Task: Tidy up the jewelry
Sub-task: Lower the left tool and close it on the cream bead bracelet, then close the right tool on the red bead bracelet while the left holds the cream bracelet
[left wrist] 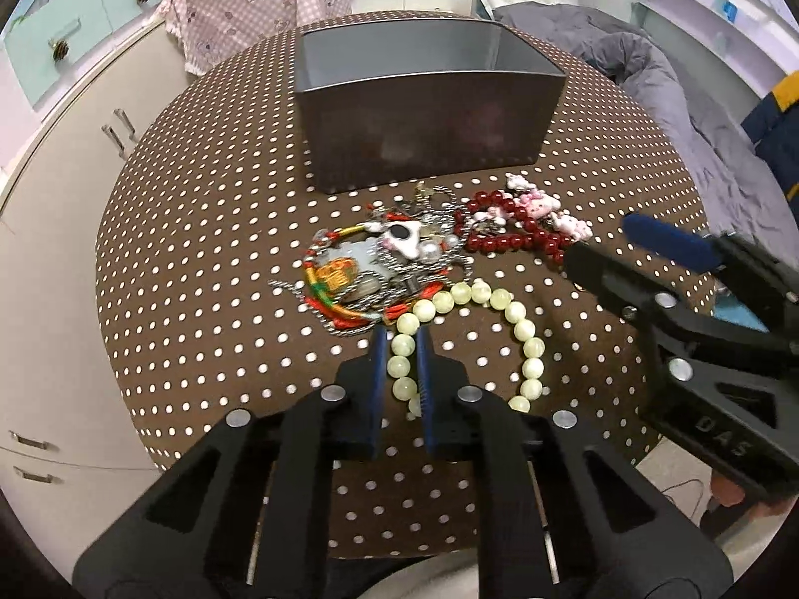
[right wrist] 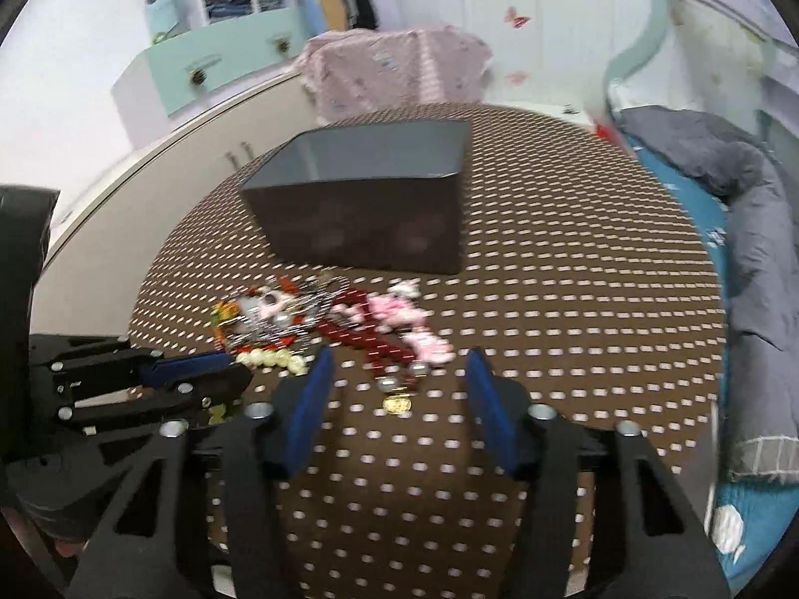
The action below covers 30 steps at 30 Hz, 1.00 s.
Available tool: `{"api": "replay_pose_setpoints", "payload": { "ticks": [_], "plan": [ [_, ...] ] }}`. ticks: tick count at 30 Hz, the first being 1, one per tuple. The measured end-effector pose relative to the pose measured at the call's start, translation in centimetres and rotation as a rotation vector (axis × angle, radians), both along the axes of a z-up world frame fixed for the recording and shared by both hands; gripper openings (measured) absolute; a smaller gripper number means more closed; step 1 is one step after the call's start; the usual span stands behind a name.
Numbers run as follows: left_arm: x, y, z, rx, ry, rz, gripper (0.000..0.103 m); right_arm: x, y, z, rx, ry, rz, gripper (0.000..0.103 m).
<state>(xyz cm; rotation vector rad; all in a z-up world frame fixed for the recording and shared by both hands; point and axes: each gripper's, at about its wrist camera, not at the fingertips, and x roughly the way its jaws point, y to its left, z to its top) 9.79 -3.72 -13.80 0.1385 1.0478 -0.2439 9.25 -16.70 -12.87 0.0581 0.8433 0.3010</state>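
A pile of jewelry lies on the brown dotted table in front of a grey open box. A pale green bead bracelet lies nearest. My left gripper has its blue pads close on either side of the bracelet's left beads, shut on it. A dark red bead bracelet with pink cat charms lies to the right, and a tangle of chains and red cords to the left. My right gripper is open, just short of the red bracelet and a gold coin charm.
The box stands behind the pile, open at the top. A white cabinet is to the left of the table. A bed with grey bedding is to the right. A pink cloth-covered object stands behind the table.
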Motion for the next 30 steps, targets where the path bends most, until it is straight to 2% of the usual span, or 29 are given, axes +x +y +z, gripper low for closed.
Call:
{"api": "replay_pose_setpoints", "payload": {
  "ticks": [1, 4, 9, 11, 14, 22, 30],
  "plan": [
    [0.0, 0.2, 0.0, -0.01, 0.003, 0.003, 0.012, 0.1, 0.3, -0.1, 0.006, 0.005, 0.016, 0.037],
    [0.0, 0.7, 0.1, -0.034, 0.009, 0.013, 0.011, 0.4, 0.9, -0.3, 0.008, 0.011, 0.048, 0.031],
    [-0.1, 1.8, 0.4, -0.07, 0.008, 0.018, 0.011, 1.1, 1.7, -1.2, -0.044, 0.018, 0.057, 0.022],
    [0.0, 1.9, 0.6, -0.085, 0.006, 0.019, 0.011, 1.5, 2.1, -1.8, -0.09, 0.03, 0.055, 0.012],
    [-0.2, 2.1, 0.9, -0.11, -0.001, 0.015, 0.011, 1.5, 2.3, -2.0, -0.115, 0.021, 0.054, 0.006],
    [-0.3, 2.7, 2.3, -0.149, -0.039, 0.003, 0.011, 1.7, 1.5, -1.3, -0.073, 0.035, 0.029, 0.006],
    [-0.2, 3.3, 3.4, -0.169, -0.074, 0.006, 0.011, 1.4, 1.2, 1.3, -0.009, -0.008, 0.024, 0.006]
  ]
}}
